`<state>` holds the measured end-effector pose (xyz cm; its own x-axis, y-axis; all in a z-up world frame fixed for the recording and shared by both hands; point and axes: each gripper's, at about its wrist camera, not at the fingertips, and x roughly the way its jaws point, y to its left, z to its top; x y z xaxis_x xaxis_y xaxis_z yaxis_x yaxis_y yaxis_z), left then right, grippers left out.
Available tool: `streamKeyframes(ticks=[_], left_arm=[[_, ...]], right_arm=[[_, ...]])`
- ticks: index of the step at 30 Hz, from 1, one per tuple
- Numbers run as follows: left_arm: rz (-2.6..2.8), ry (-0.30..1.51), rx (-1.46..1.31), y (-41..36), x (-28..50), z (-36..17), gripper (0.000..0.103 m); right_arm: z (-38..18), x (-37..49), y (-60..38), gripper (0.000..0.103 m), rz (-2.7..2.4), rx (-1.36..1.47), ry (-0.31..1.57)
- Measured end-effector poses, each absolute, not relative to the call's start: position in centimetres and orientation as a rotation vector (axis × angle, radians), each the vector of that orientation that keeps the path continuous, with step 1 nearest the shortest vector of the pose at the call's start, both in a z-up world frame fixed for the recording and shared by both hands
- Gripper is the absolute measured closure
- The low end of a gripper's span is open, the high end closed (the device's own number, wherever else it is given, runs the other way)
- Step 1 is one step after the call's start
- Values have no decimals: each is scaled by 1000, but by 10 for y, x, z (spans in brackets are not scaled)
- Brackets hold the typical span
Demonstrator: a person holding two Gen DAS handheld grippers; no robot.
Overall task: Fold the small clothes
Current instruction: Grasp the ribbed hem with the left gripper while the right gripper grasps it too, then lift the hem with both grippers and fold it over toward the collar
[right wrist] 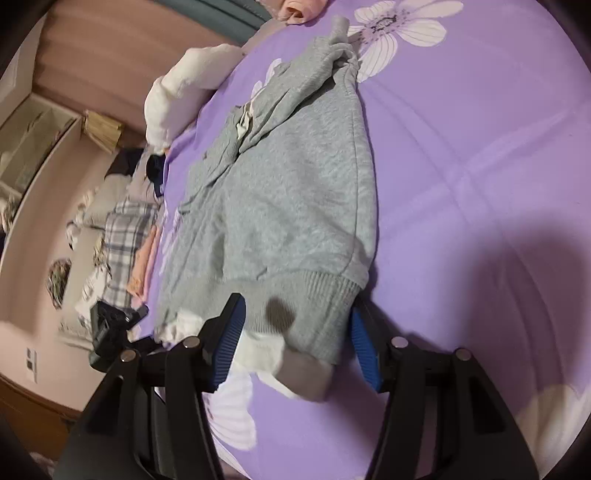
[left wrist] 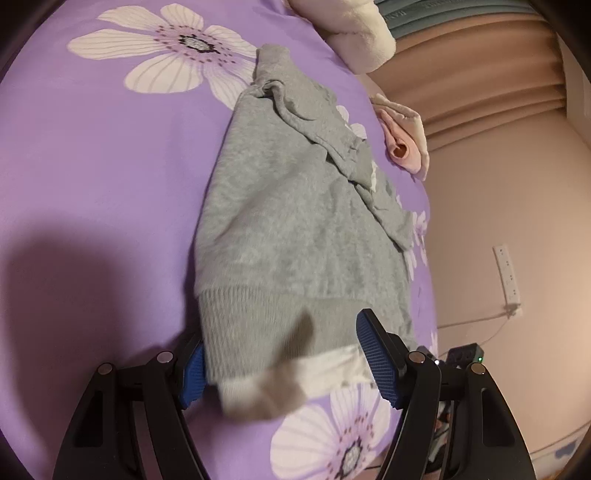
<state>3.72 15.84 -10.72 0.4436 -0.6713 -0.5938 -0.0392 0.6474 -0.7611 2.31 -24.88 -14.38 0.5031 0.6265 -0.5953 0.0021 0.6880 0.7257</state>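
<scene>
Straddling the ribbed hem of the grey sweatshirt [left wrist: 295, 221], the left gripper [left wrist: 284, 365] stood wide open, one blue pad tucked at the hem's corner and the other resting above the cloth nearer the middle; nothing was clamped. The right gripper [right wrist: 295, 347] was likewise spread wide across the opposite stretch of hem [right wrist: 314, 302], its pads flanking the fabric without closing on it. A white inner layer [right wrist: 266, 354] protruded below the hem in both views. The inspector judged this the chief hazard: a closing pinch could take only the grey rib or only the white layer, so the two would part on lifting and the fold would come out uneven. The pad sitting at the very corner on the left risked slipping off the edge altogether. Beyond the hem, the garment lay flat on the purple floral bedspread [left wrist: 110, 166], body smooth, but a sleeve [left wrist: 325, 125] lay bunched and crossed over the upper portion near the collar; folding the hem forward over that lump would likely trap a ridge. Farther off, a pink garment [left wrist: 402, 144] and a white fluffy item [left wrist: 362, 33] sat near the bed's edge, close to the sweatshirt's far end, where a dragged fold might snag them.
</scene>
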Motion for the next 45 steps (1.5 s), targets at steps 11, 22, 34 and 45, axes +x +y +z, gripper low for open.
streamKeyframes(ticks=[11,22,34,45], left_arm=[[-459,1057,-771,146,36,-107,32],[-416,1068,-756,141,43,-108,32],[-399,1094,-798,158,38,-117,84],[-487,999,-812,153,45,-79,91]], right_arm=[[-143,30,-240,47,390,769,958],[-149,35,-245,62,408,766,980],[-148,36,-246,78,399,725,968],[-118,40,-241,86,463,735,875]])
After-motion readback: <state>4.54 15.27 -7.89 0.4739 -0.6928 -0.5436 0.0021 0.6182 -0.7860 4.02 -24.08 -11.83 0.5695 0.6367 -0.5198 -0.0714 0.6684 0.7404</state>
